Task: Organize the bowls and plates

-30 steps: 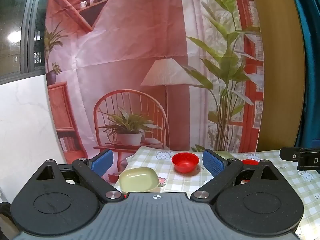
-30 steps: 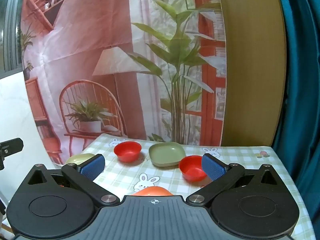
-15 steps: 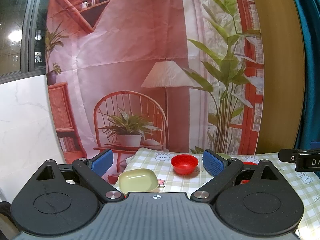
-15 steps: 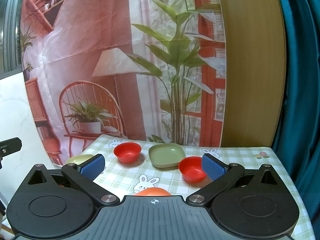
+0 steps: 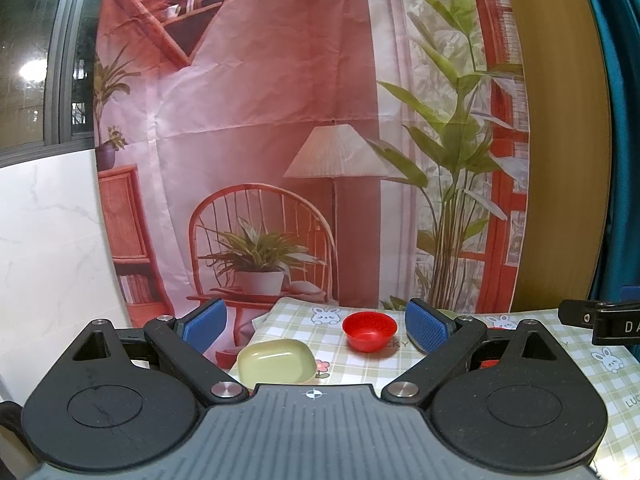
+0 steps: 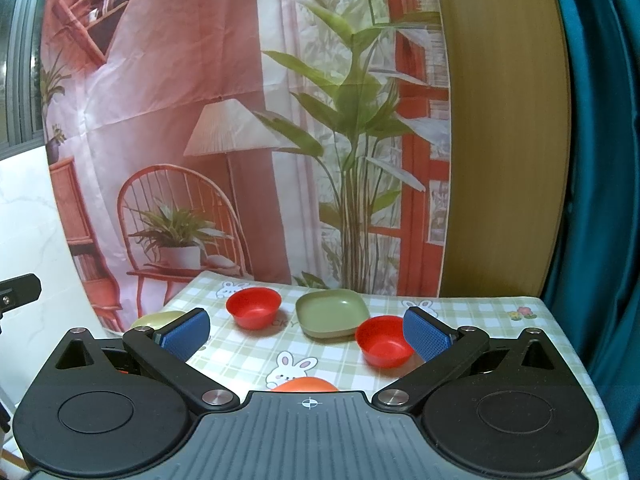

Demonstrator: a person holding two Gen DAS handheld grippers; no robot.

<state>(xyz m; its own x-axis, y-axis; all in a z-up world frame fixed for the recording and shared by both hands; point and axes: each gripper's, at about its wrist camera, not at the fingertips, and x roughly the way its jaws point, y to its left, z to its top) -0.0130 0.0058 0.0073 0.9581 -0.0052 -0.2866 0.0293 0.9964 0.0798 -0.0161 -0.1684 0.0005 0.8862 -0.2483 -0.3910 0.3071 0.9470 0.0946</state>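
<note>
My left gripper (image 5: 316, 326) is open and empty above the table's left part. A pale yellow-green square dish (image 5: 276, 361) lies just ahead of it and a red bowl (image 5: 369, 330) sits farther back. My right gripper (image 6: 306, 332) is open and empty. In its view a red bowl (image 6: 253, 306) sits at the back left, a green square plate (image 6: 332, 312) at the back middle, and a second red bowl (image 6: 384, 340) by the right finger. An orange dish (image 6: 306, 385) peeks out just below the gripper. The yellow-green dish (image 6: 158, 319) shows behind the left finger.
The table has a green checked cloth with rabbits (image 6: 296, 364). A printed backdrop (image 5: 300, 140) hangs right behind it. A wooden panel (image 6: 504, 140) and a teal curtain (image 6: 600, 160) stand at the right. The other gripper's edge (image 5: 600, 320) shows at the right of the left wrist view.
Both grippers have risen or tilted slightly; the dishes sit a little lower in both views. Both stay open and nothing on the table has moved.
</note>
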